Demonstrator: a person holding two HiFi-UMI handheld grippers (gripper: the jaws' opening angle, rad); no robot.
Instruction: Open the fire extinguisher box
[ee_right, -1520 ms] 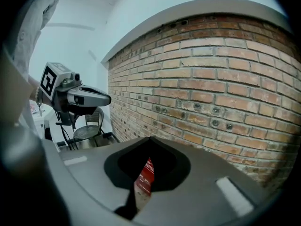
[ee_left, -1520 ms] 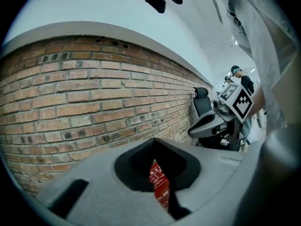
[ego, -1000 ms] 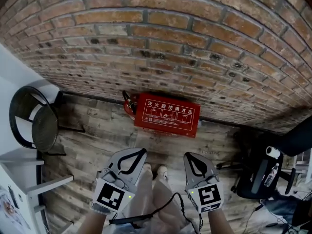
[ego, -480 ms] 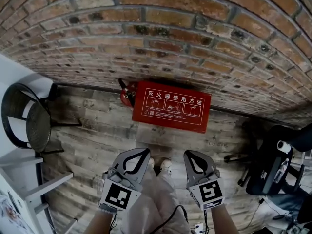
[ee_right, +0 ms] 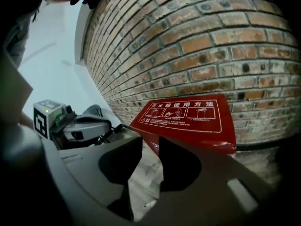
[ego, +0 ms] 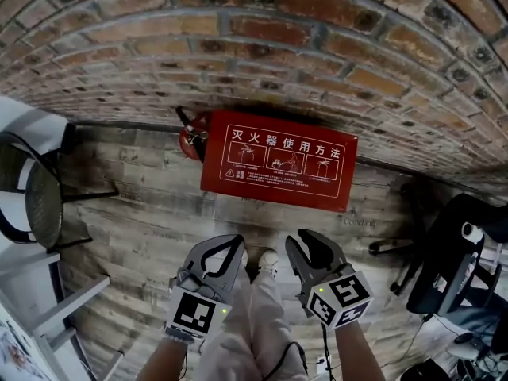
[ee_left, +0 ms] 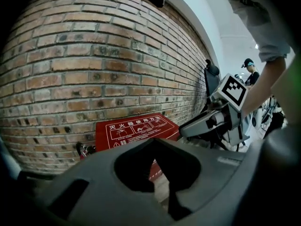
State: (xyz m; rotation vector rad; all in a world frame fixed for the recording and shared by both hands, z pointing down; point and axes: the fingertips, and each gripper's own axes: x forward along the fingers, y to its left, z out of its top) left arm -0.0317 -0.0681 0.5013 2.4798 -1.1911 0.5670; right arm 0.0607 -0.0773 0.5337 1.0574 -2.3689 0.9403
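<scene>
Down at the foot of the wall, on the floor, sits the flat red metal fire extinguisher box [ego: 276,167]. Its lid is shut, so what is inside cannot be seen. The lid is smooth, with a white frame, white writing and three little white pictures.

Just beside its left end is a small red fire extinguisher [ego: 189,137] with a black top. Behind both is the rough brick wall [ego: 278,46]. Its bricks are brown and red, with grey lines between them and small dark holes.

The floor [ego: 143,228] is made of worn grey wooden planks that look pale and scratched. On the left, a round black metal chair [ego: 36,205] stands by a white rack [ego: 71,296]. On the right is a black office chair [ego: 444,252].

Nearer the person, well apart from the box, are the two tongs. The grey left gripper [ego: 235,241] has its jaws pressed together, with nothing between them. The grey right gripper [ego: 304,243] has its jaws apart. They have just been opening, and nothing is between them. Below the tongs are the person's pale trousers [ego: 254,332] and light shoes [ego: 268,262].
</scene>
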